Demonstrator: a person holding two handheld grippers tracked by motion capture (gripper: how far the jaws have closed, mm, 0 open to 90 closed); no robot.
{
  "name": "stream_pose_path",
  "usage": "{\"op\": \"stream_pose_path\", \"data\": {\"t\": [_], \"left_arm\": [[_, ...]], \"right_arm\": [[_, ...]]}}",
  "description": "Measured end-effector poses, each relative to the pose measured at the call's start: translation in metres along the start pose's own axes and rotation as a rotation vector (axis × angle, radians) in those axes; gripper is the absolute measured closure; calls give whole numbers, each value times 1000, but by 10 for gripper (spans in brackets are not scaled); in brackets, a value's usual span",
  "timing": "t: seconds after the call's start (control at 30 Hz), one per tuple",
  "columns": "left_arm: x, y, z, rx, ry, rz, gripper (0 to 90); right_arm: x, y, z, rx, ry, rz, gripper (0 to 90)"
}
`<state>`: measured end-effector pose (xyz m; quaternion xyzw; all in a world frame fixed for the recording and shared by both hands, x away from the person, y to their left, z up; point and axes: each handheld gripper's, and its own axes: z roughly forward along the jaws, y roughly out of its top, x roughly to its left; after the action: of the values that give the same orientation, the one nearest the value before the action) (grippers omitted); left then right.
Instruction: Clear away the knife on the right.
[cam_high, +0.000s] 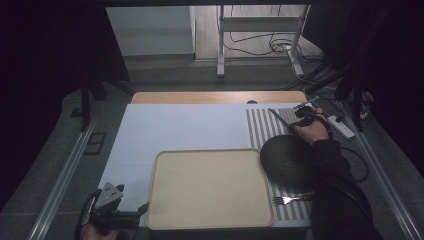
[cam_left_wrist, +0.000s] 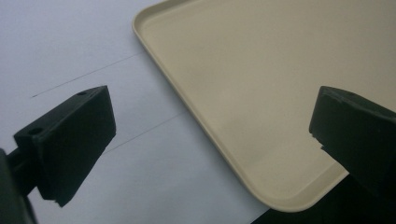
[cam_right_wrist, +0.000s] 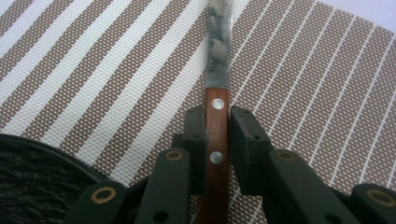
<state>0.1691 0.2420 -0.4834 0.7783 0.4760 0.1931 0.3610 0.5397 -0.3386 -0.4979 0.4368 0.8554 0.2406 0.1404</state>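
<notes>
My right gripper (cam_right_wrist: 217, 122) is shut on the wooden handle of a knife (cam_right_wrist: 218, 70), whose steel blade points away over the striped placemat (cam_right_wrist: 116, 70). From above, that right gripper (cam_high: 303, 116) is at the far right of the table with the knife (cam_high: 279, 118) angled up-left over the placemat (cam_high: 262, 125). A dark round plate (cam_high: 289, 161) lies just in front of it. My left gripper (cam_high: 142, 210) stands open at the front left corner of the beige tray (cam_high: 210, 185). In the left gripper view the tray corner (cam_left_wrist: 280, 196) sits between the wide-apart jaws.
A fork (cam_high: 287, 200) lies on the placemat by the front edge, right of the tray. A white sheet (cam_high: 175, 125) covers the table top. A wooden strip (cam_high: 215, 97) runs along the far edge. Cables and a frame stand on the floor beyond.
</notes>
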Motion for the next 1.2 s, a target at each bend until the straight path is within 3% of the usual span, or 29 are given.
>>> {"op": "stream_pose_path", "data": {"t": [0.33,0.8,1.2], "left_arm": [[0,0,0,0,1,-1,5],[0,0,0,1,2,1,5],[0,0,0,-2,1,-3,4]], "right_arm": [[2,1,-2,8,-41,-39,780],[-8,-2,-19,-44,-45,32,781],[11,-4,-35,-82,-12,37,780]]}}
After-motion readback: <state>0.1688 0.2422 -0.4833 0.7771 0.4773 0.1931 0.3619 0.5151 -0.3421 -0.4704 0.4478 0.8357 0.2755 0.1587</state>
